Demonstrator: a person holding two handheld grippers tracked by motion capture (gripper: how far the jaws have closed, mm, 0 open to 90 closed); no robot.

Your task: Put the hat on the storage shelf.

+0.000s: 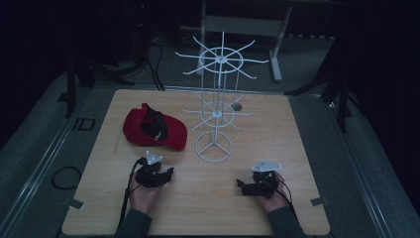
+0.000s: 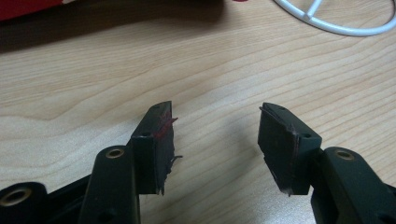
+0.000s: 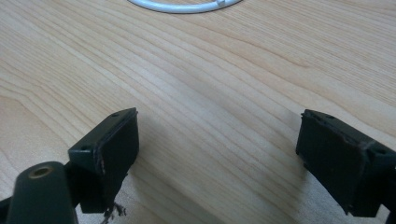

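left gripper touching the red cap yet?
Apart. The high view shows bare table between the left gripper and the red cap; the left gripper view shows its jaws open with nothing between them.

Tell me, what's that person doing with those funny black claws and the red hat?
A person holds a black two-jaw gripper in each hand over a light wooden table. The left gripper and the right gripper both have their jaws open, with nothing between them. A red baseball cap lies on the table just ahead of the left gripper, untouched. Beside the cap stands a white wire rack with spoke-like hooks, and nothing hangs on it.
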